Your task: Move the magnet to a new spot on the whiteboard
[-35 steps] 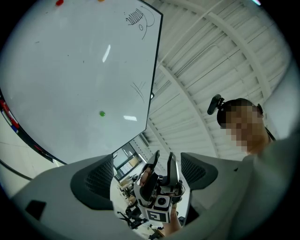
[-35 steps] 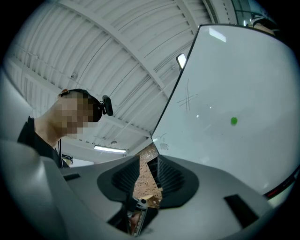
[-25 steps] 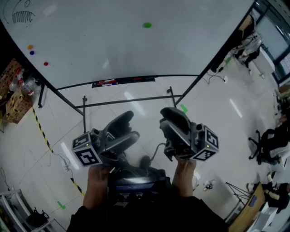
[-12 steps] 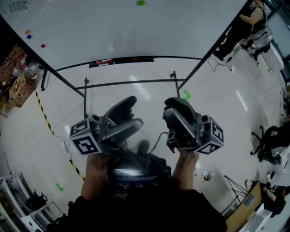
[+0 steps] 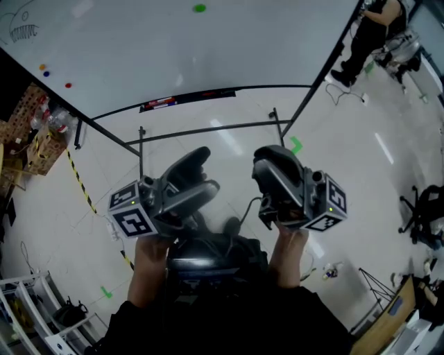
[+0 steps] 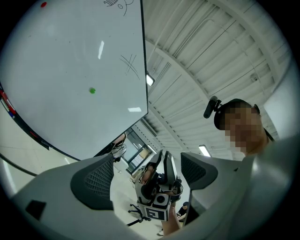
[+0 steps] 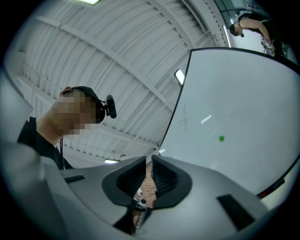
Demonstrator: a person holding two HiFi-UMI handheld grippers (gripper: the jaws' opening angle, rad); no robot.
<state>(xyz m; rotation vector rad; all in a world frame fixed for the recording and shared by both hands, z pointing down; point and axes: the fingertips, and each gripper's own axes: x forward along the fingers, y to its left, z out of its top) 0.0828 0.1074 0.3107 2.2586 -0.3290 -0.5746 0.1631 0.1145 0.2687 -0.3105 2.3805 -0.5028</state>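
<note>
- Head view: the green magnet [image 5: 200,8] sits high on the whiteboard [image 5: 173,55]. The left gripper [image 5: 201,172] and right gripper [image 5: 269,158] hang side by side, well below the whiteboard's lower edge.
- Left gripper view: its jaws stand wide apart, released and gripping nothing. The magnet sits on the whiteboard, well apart from them.
- Right gripper view: its jaws are closing, with only a narrow slit left and nothing between them. The magnet is on the whiteboard, untouched.
</note>
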